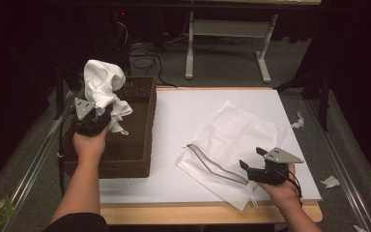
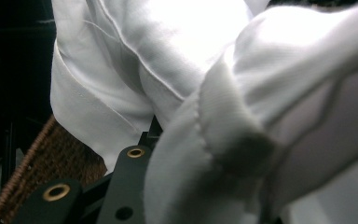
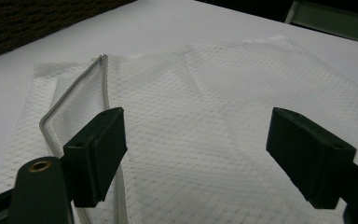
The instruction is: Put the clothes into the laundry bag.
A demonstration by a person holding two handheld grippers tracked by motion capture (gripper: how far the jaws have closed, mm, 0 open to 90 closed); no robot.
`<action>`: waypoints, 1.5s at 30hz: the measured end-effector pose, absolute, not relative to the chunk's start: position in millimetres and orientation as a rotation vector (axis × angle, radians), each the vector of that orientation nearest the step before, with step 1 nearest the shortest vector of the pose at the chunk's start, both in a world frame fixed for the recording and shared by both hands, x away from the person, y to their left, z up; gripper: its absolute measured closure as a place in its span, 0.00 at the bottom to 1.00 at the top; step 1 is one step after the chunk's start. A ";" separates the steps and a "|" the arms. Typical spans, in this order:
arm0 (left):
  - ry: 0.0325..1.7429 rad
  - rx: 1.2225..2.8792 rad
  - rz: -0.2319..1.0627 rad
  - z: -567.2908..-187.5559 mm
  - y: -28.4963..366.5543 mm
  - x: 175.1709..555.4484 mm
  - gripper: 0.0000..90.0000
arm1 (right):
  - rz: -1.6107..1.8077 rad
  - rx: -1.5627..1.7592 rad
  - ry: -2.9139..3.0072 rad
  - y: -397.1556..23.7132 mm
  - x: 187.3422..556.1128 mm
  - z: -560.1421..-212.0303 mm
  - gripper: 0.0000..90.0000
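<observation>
The left tongs (image 1: 98, 117) are gripping the white garment (image 1: 104, 87) above the wicker basket (image 1: 140, 140), while the mesh bag (image 1: 236, 145) (zipper mouth gaping) is lying toward four o'clock, under the open right tongs (image 1: 252, 162).

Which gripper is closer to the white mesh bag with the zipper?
Right. The right gripper hovers open just over the white mesh zipper bag, while the left gripper holds a white cloth above the brown woven basket.
</observation>
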State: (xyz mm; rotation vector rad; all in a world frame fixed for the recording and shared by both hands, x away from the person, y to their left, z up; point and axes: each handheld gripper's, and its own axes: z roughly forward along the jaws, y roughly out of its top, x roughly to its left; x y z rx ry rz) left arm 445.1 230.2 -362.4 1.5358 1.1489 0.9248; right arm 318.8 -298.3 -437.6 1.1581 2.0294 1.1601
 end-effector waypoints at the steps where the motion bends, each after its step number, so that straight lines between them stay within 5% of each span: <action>1: 1.149 1.536 0.925 -362.4 230.2 445.1 0.73 | 1.160 1.158 2.029 -298.3 318.8 -437.6 0.23; 24: 0.947 1.426 0.840 -308.7 171.0 404.8 0.73 | 1.170 1.155 2.013 -300.1 317.6 -436.5 0.24; 45: 0.794 1.491 0.656 -328.2 104.1 360.2 0.73 | 1.181 1.131 2.034 -298.4 317.5 -437.3 0.27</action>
